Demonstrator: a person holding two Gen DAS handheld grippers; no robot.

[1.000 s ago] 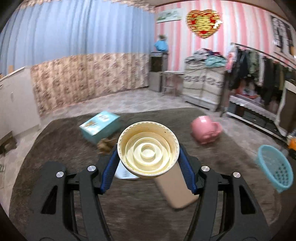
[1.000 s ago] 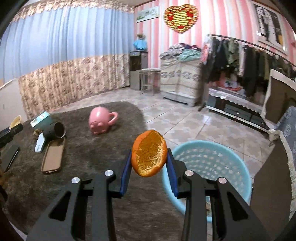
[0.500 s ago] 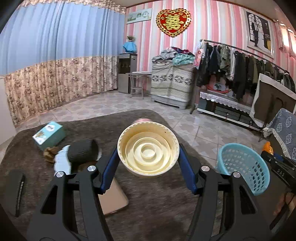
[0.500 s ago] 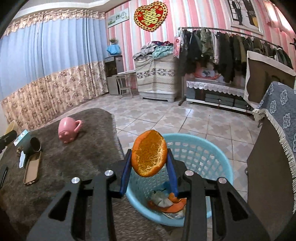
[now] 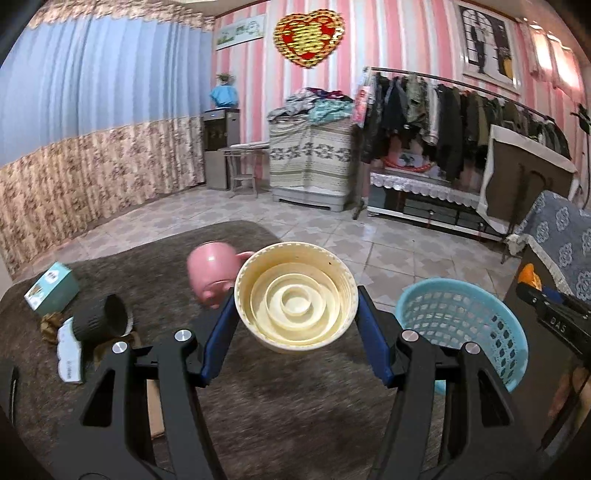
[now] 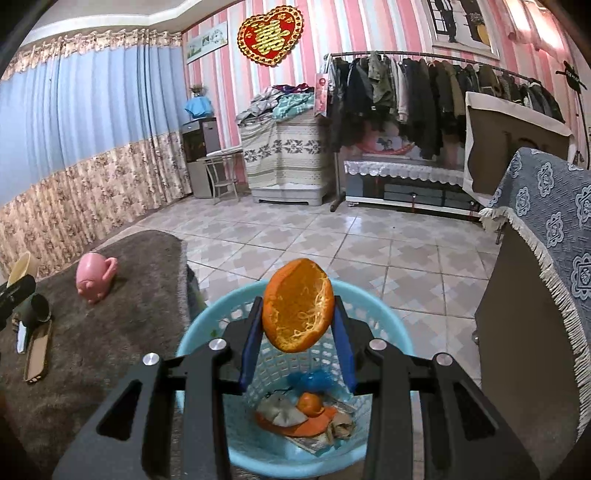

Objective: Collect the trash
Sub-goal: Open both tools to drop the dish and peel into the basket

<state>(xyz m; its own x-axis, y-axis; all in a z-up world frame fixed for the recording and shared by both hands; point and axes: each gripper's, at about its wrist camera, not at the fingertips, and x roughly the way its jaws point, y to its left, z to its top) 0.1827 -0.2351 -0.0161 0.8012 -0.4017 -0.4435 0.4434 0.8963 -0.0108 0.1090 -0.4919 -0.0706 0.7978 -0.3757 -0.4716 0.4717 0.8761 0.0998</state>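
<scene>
While the right claw (image 6: 297, 341) grips orange peel (image 6: 297, 305) over the blue basket (image 6: 397, 334), the left claw (image 5: 295, 334) holds a cream lid (image 5: 296, 297).

open basket (image 6: 207, 332) mouth below, unobstructed

You see a brown shaggy rug (image 5: 280, 417) covering the near floor, with pale patterned tiles (image 6: 373, 251) beyond it. On the rug, a pink pig-shaped mug (image 5: 212, 271) lies on its side. To its left, a dark cup (image 5: 99, 317) lies tipped over, touching a white packet (image 5: 68, 354). A teal box (image 5: 51, 288) sits farther left, near the rug edge. A tan phone case (image 6: 37, 350) lies flat on the rug. Against the pink striped wall stand a clothes rack (image 6: 424, 99) and a covered cabinet (image 6: 284, 162). A red heart ornament (image 6: 269, 35) hangs above.
</scene>
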